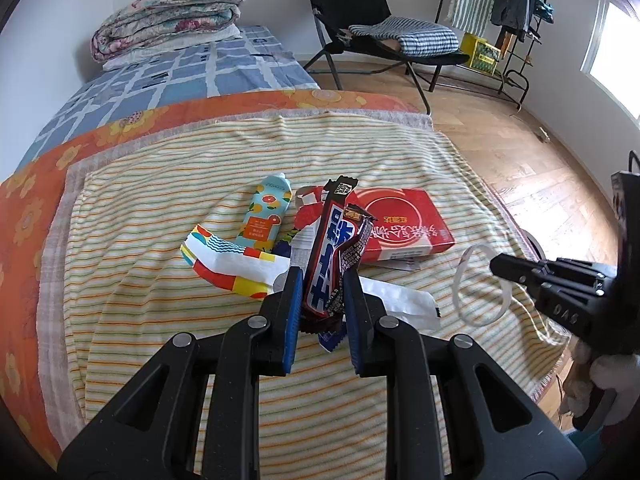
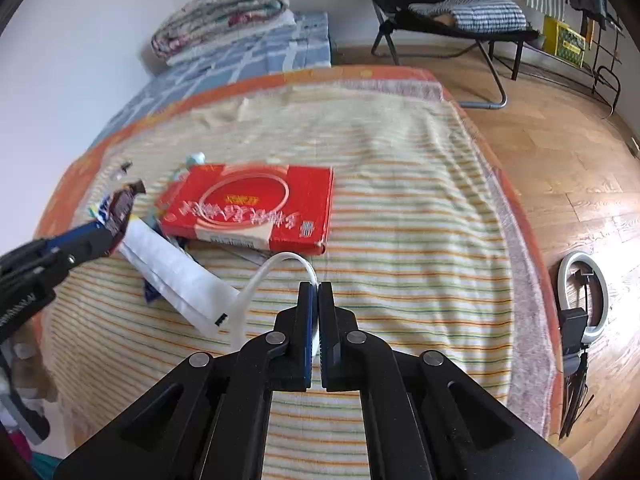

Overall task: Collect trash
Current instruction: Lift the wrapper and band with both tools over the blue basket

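Note:
My left gripper point(image 1: 323, 280) is shut on a brown candy bar wrapper point(image 1: 330, 252) and holds it upright above the striped towel point(image 1: 160, 300). It also shows in the right wrist view point(image 2: 102, 236) with the wrapper point(image 2: 122, 208). My right gripper point(image 2: 319, 286) is shut on a clear plastic ring point(image 2: 256, 284), which also shows in the left wrist view point(image 1: 480, 284) at the gripper's tips point(image 1: 496, 266). A red flat box point(image 1: 400, 220) point(image 2: 256, 206), a blue tube point(image 1: 266, 212), a colourful paper wrapper point(image 1: 224, 260) and a white paper bag point(image 2: 176, 276) lie on the towel.
The towel lies over an orange floral blanket point(image 1: 36, 200) on a bed. A folded quilt point(image 1: 168, 16) sits at the far end. A black folding chair point(image 1: 360, 20) and a clothes rack point(image 1: 516, 20) stand on the wooden floor. A ring light point(image 2: 584, 296) lies by the bed.

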The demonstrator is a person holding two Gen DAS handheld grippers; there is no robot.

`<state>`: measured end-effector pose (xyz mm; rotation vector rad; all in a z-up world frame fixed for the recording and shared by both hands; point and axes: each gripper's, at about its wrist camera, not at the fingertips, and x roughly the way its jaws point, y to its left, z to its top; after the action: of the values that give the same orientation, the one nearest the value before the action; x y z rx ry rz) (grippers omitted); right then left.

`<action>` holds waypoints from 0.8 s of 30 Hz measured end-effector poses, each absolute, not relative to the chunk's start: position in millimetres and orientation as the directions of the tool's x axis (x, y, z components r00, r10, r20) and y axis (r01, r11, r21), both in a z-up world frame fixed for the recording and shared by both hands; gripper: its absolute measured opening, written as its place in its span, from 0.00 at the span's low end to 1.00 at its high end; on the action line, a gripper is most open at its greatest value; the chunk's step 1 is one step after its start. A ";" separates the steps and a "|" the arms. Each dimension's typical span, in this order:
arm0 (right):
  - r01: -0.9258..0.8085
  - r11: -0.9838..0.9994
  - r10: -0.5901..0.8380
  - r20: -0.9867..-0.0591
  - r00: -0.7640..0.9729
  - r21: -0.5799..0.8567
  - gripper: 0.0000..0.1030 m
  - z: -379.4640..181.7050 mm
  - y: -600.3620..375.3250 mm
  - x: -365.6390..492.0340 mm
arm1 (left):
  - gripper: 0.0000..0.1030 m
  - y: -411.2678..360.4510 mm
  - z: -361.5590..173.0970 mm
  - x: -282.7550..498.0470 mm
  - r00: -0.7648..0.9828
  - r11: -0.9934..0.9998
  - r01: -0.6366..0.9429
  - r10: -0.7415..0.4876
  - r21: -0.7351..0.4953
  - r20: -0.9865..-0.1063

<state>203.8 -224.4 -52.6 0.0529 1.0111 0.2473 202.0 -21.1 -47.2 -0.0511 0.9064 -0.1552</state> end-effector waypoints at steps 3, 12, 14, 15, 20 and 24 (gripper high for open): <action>-0.184 0.969 0.239 -0.818 0.524 0.165 0.01 -42.8 -229.5 197.7 | 0.19 -22.4 -41.1 194.3 0.613 0.987 0.122 -0.161 -0.108 -0.774; -0.200 0.955 0.294 -0.782 0.550 0.218 0.01 -18.9 -239.6 171.6 | 0.19 -21.1 -25.5 162.1 0.625 0.984 0.141 -0.174 -0.109 -0.761; -0.213 0.950 0.310 -0.775 0.551 0.229 0.01 -14.5 -237.0 164.4 | 0.19 -20.0 -22.6 151.5 0.628 0.984 0.148 -0.174 -0.103 -0.759; -0.221 0.948 0.316 -0.772 0.552 0.231 0.01 -12.1 -235.7 160.6 | 0.19 -18.9 -21.4 145.5 0.629 0.983 0.151 -0.173 -0.100 -0.758; -0.268 0.935 0.346 -0.752 0.561 0.231 0.01 0.1 -225.4 136.4 | 0.19 -12.1 -19.7 118.5 0.624 0.983 0.152 -0.177 -0.104 -0.761; -0.294 0.923 0.378 -0.742 0.555 0.250 0.01 4.1 -217.5 117.2 | 0.19 -9.5 -19.3 94.3 0.626 0.983 0.153 -0.172 -0.097 -0.761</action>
<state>117.2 -217.5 4.1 0.1007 0.8995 0.3976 94.3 -9.5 -19.3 -0.0231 0.8752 -0.1867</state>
